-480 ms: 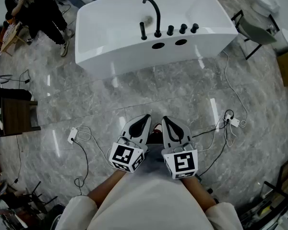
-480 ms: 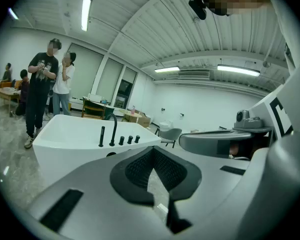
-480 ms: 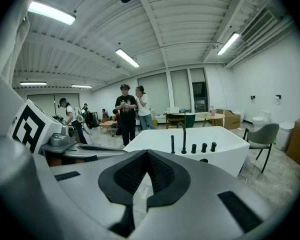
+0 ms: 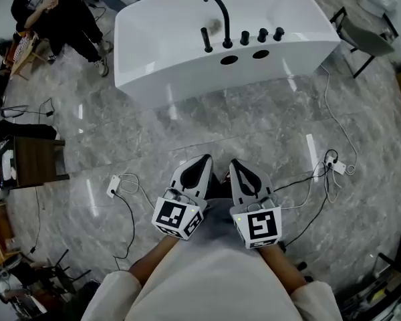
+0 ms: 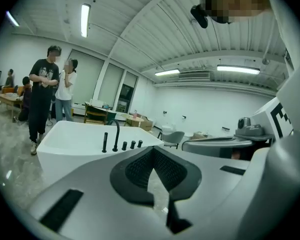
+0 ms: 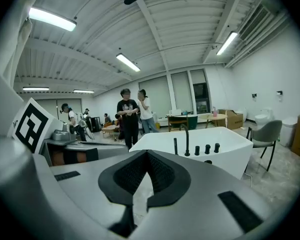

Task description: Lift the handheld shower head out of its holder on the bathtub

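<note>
- The left gripper (image 4: 202, 166) and right gripper (image 4: 239, 170) sat side by side, each with its jaws pressed together on nothing
- The handheld shower head (image 4: 206, 40) stood upright on the near rim of the bathtub (image 4: 154, 72), just left of the curved spout (image 4: 224, 25), well apart from both grippers

A broad stretch of grey floor (image 4: 207, 129) lies open between the left claw (image 4: 202, 163), the right claw (image 4: 236, 165) and the white bathtub (image 4: 180, 72) at the top of the head view. On the tub's near rim, the shower head (image 4: 206, 40) has the curved spout (image 4: 218, 15) just to its right, then the knobs (image 4: 262, 35); its left side and top are free. Cables (image 4: 129, 206) trail at the lower left and right, a chair (image 4: 362, 42) stands at the upper right, and people (image 4: 60, 19) stand at the upper left.
</note>
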